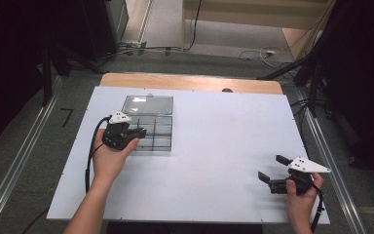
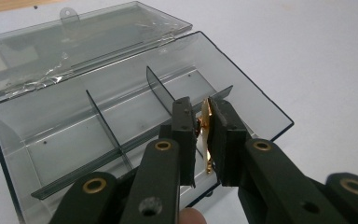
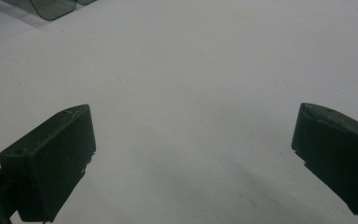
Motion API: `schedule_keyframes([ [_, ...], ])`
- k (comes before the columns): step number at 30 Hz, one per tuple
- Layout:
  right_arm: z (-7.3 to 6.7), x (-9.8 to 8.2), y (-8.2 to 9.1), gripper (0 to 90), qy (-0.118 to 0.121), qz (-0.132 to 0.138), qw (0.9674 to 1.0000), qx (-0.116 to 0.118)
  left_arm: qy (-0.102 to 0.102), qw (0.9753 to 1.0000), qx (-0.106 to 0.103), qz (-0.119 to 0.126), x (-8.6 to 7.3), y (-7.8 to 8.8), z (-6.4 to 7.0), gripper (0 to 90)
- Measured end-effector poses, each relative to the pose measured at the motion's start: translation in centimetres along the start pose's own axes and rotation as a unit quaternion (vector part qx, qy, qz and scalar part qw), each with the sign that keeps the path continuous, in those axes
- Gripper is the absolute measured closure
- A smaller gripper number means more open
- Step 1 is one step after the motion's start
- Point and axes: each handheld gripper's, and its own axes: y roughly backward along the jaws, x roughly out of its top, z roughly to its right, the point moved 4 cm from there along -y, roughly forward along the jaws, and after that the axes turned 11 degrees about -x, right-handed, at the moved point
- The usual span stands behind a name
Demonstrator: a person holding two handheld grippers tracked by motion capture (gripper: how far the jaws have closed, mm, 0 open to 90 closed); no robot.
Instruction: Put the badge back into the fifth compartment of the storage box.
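Observation:
A clear smoky plastic box (image 1: 161, 127) with inner dividers lies open at the table's left, its lid (image 1: 147, 105) folded back flat. In the left gripper view the box (image 2: 42, 121) has empty compartments. My left gripper (image 1: 140, 132) hovers over the box's near left part, shut on a small thin gold piece (image 2: 207, 135) held edge-up between the jaws (image 2: 204, 140). My right gripper (image 1: 271, 168) rests near the table's front right, open, with nothing between its fingers (image 3: 51, 158); in its own view the gripper (image 3: 193, 158) faces bare white table.
The white table top (image 1: 214, 141) spreads between the two grippers. A wooden strip (image 1: 190, 82) runs along the far edge. A corner of the box (image 3: 56, 7) appears at the top left of the right gripper view. Cables and stands lie on the floor beyond.

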Motion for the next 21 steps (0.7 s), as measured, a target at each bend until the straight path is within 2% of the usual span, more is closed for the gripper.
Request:
schedule_keyframes([
  [17, 0.0, 0.0, 0.0, 0.0, 0.0, 0.0, 1.0, 0.0, 0.036, 0.9992, 0.011, 0.008, -1.8, -1.6, -1.3, 80.2],
  [18, 0.0, 0.0, 0.0, 0.0, 0.0, 0.0, 1.0, 0.0, 0.038, 0.9992, 0.01, 0.009, -1.9, -1.6, -1.4, 79.7],
  [19, 0.0, 0.0, 0.0, 0.0, 0.0, 0.0, 1.0, 0.0, 0.038, 0.9992, 0.006, 0.011, -2.0, -1.6, -1.4, 73.6],
  [21, 0.0, 0.0, 0.0, 0.0, 0.0, 0.0, 1.0, 0.0, 0.038, 0.9992, -0.001, 0.015, -2.1, -1.6, -1.2, 71.3],
])
